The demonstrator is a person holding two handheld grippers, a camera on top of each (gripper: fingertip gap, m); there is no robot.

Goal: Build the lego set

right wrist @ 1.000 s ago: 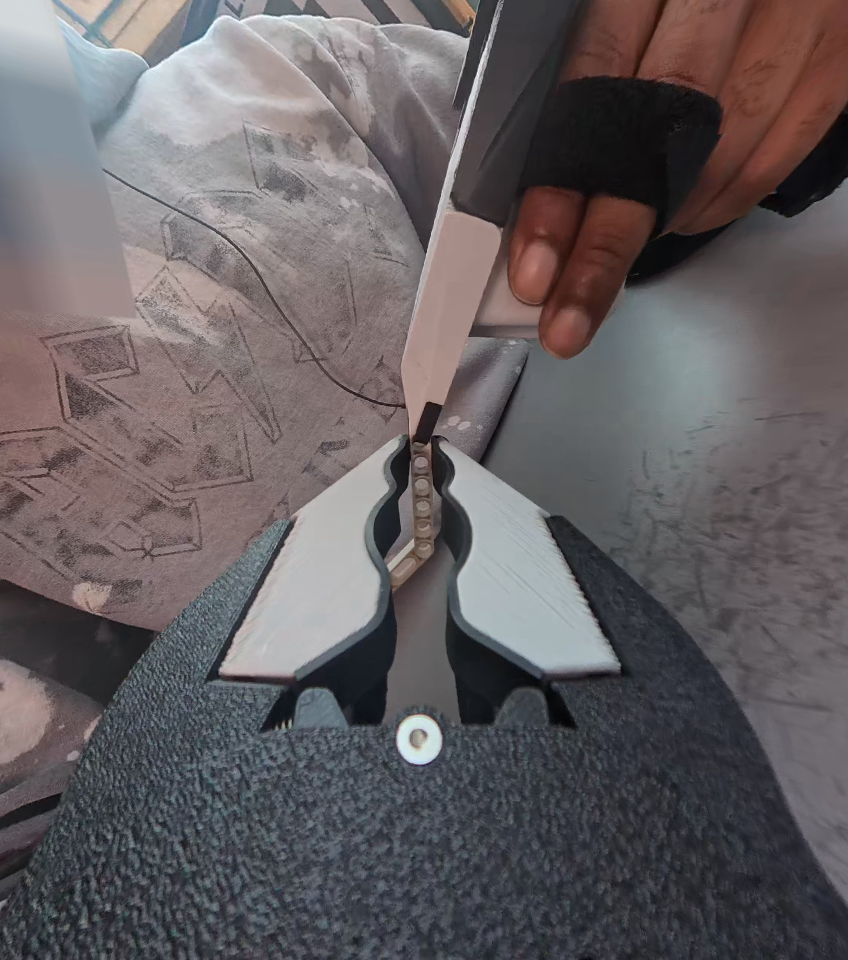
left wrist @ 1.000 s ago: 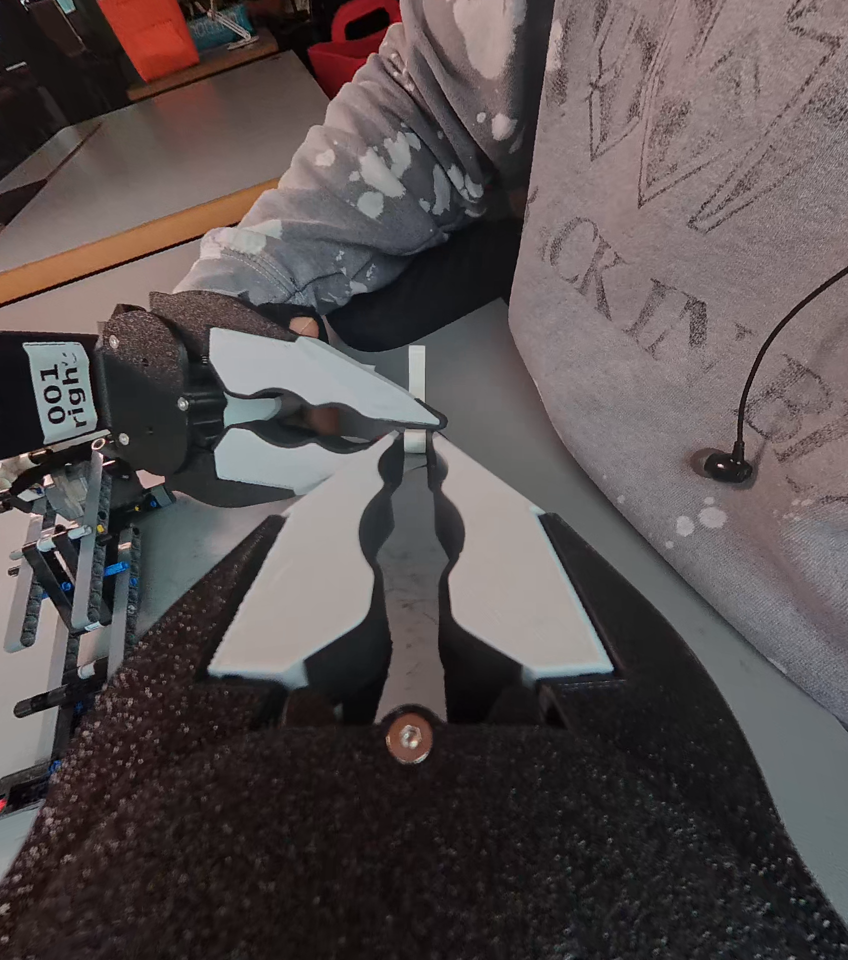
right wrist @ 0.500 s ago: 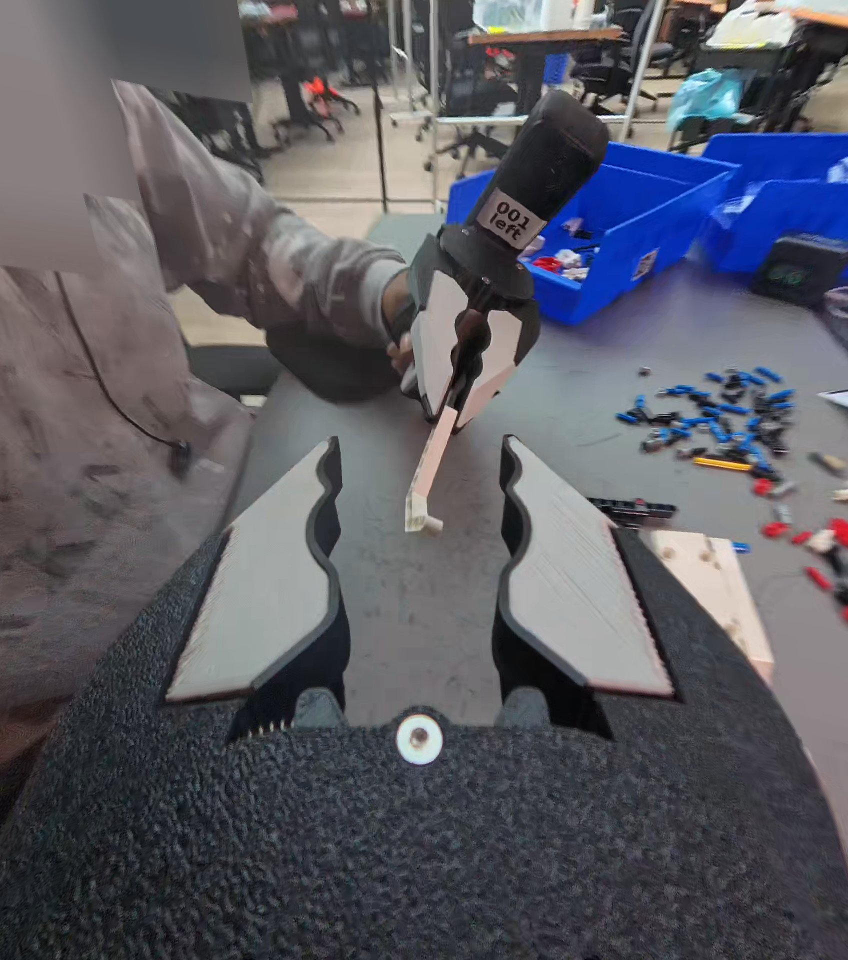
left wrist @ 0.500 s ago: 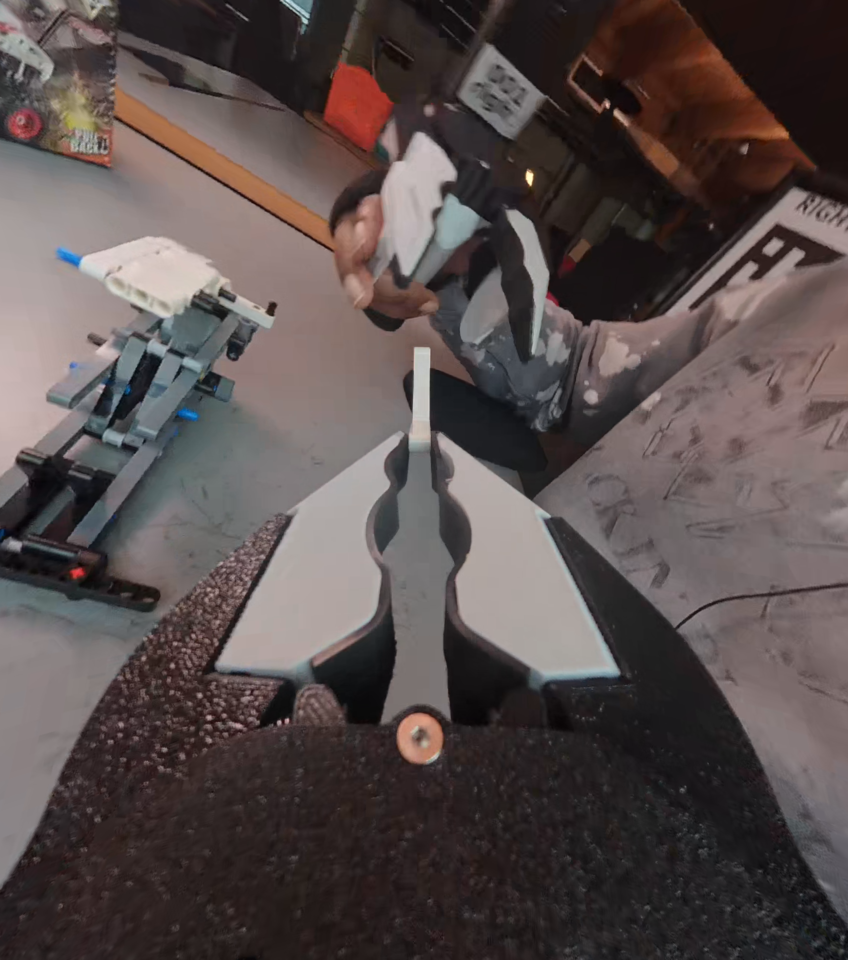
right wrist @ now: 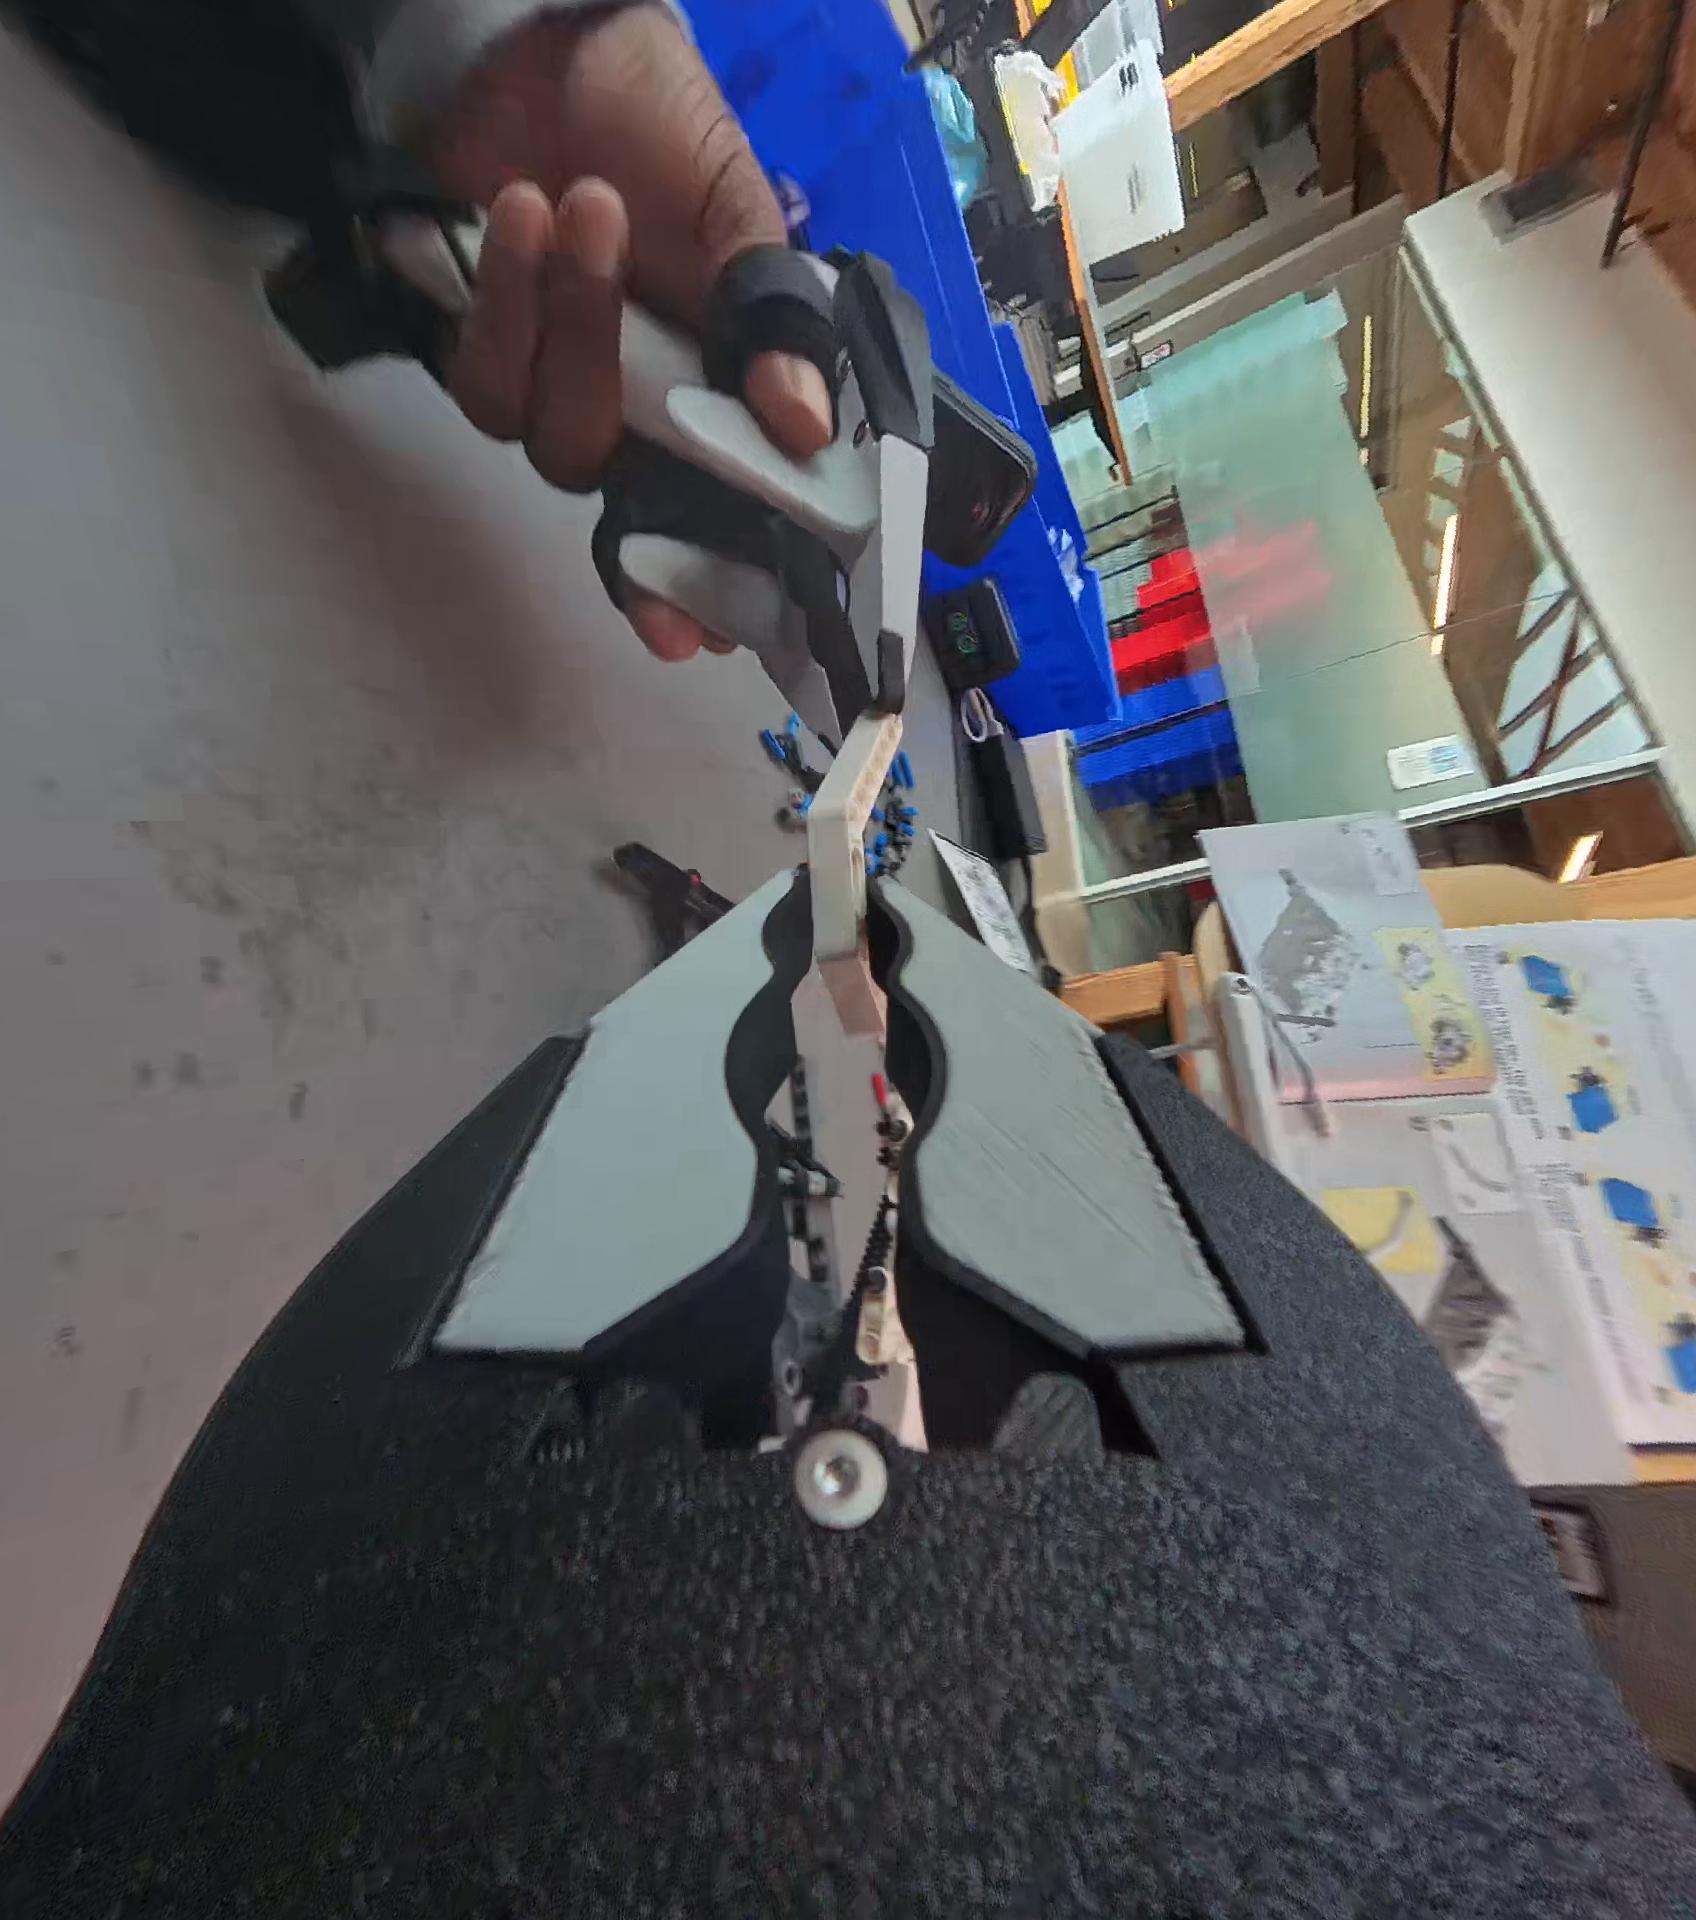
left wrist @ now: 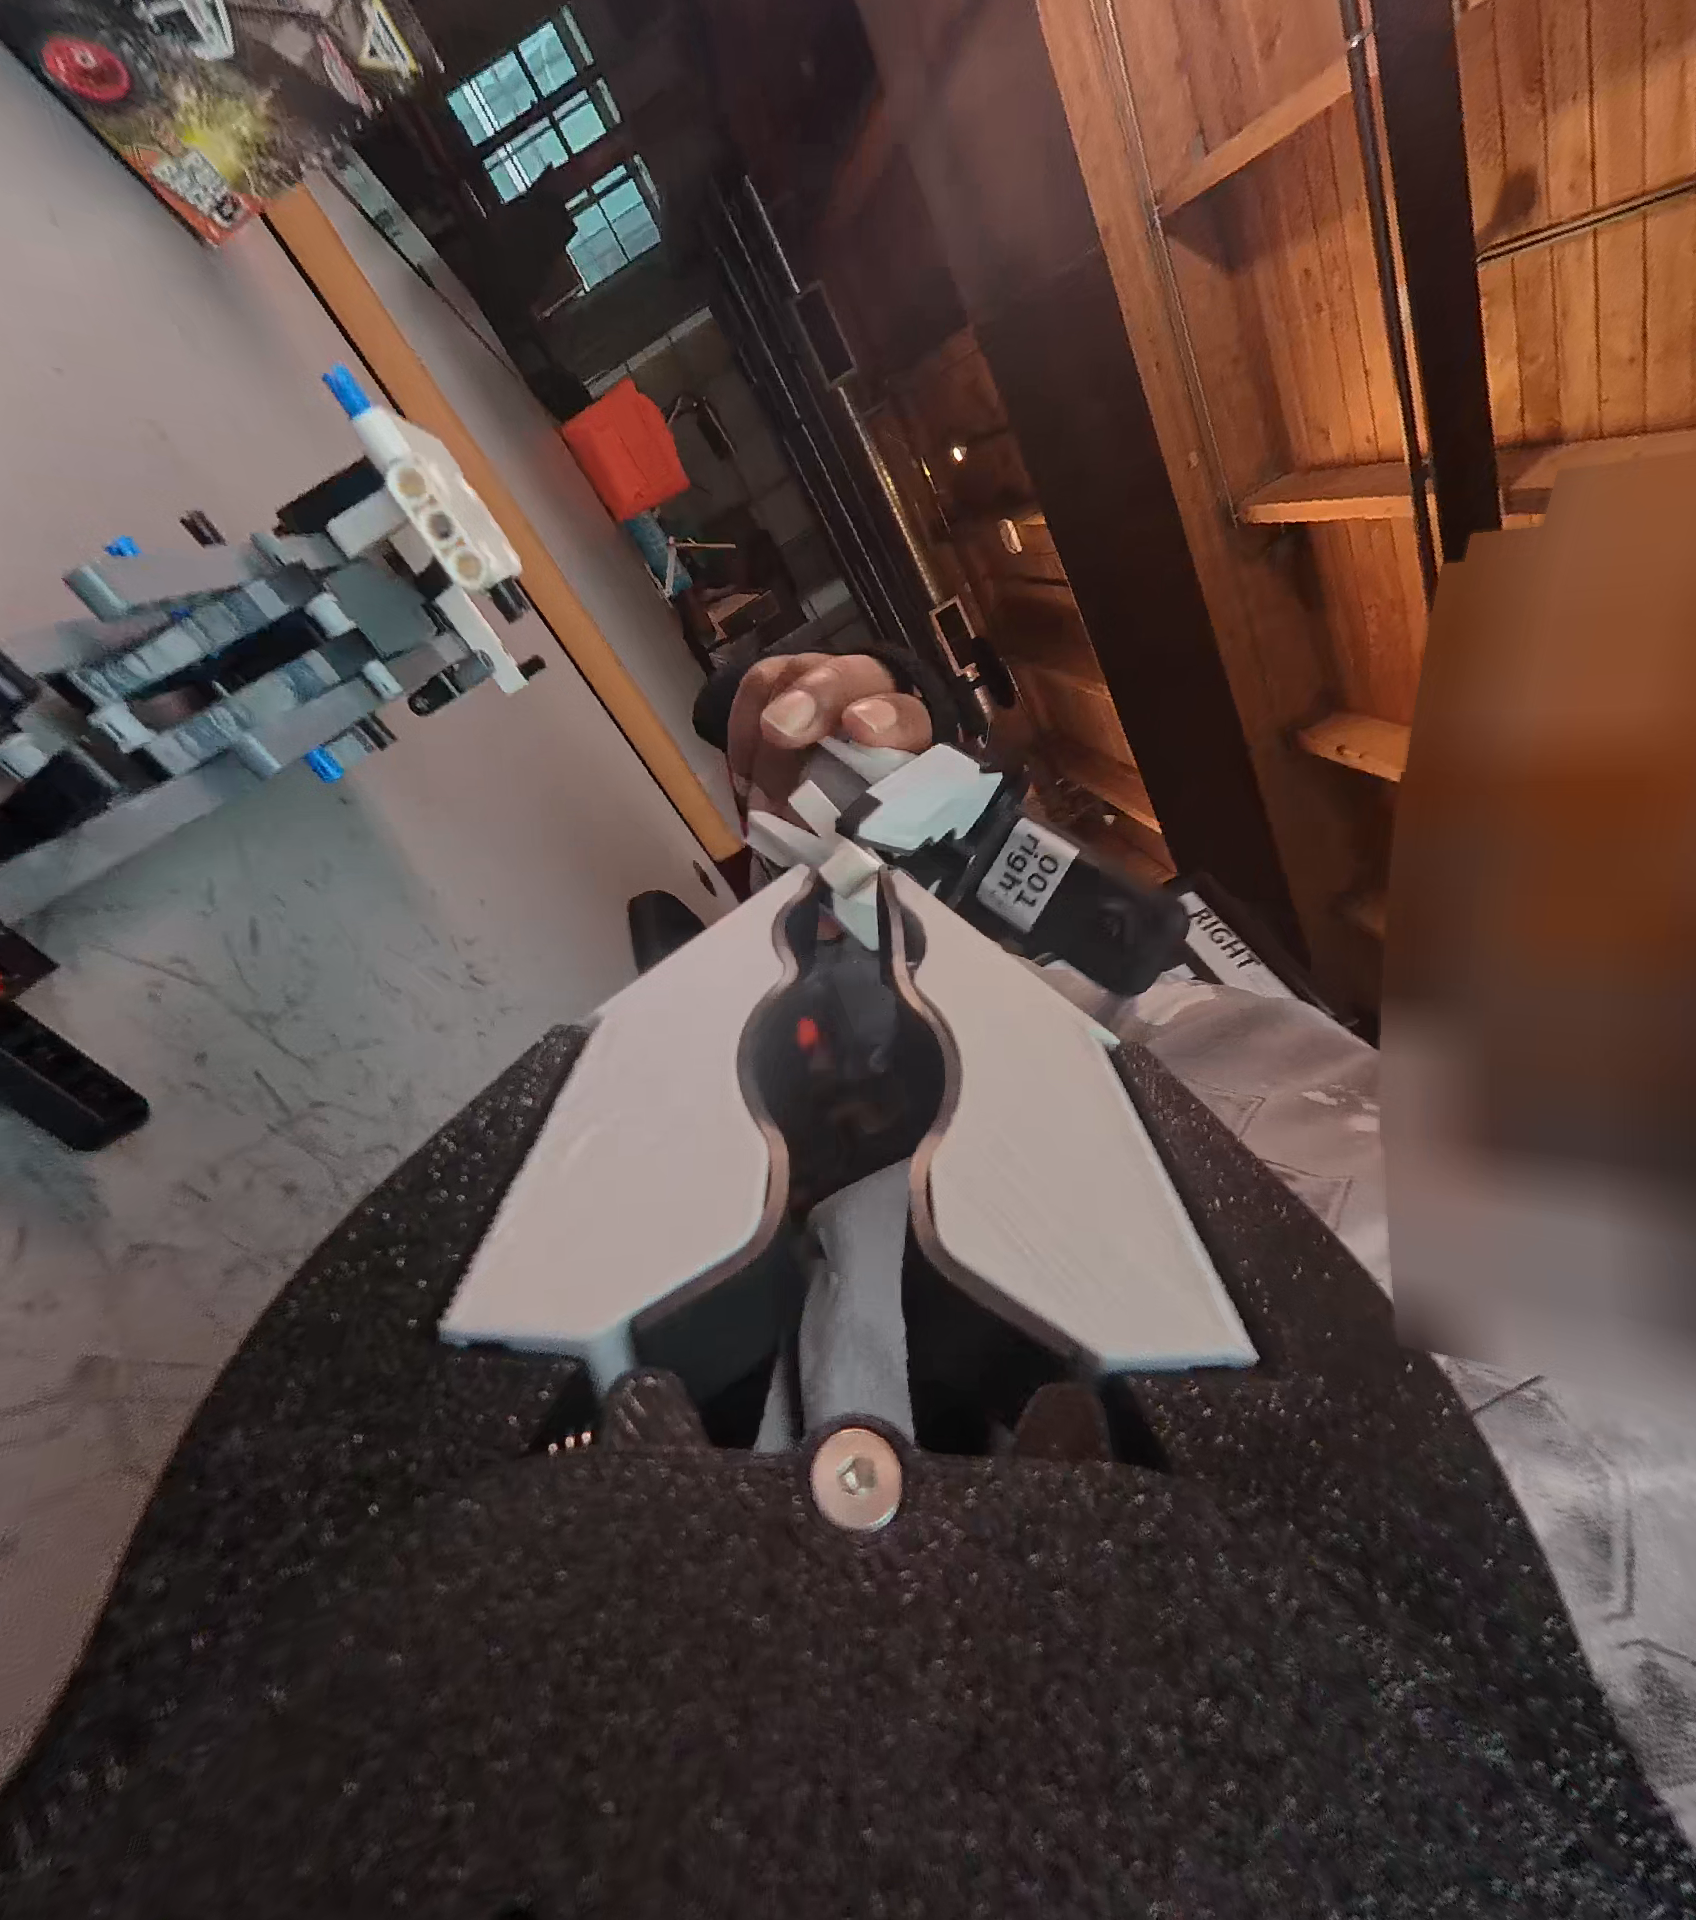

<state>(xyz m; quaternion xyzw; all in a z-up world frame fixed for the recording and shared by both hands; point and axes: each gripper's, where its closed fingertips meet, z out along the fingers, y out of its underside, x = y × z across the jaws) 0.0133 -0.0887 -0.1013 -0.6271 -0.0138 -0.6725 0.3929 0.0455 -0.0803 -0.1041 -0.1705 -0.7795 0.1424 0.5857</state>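
Grey model (left wrist: 231, 665) and blue bins (right wrist: 885, 260) beyond beam-clamping grippers.

L gripper (left wrist: 846, 902) clamped, R gripper (right wrist: 839, 896) clamped, tips meeting

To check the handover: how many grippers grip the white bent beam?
2. The left gripper pinches the upper end of the white bent beam; the right gripper is closed on its lower end.

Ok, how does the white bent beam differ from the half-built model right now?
The white bent beam is one piece, held in the air by the left gripper and right gripper. The half-built model is many grey, black and white pieces, resting untouched on the table. Both are lego.
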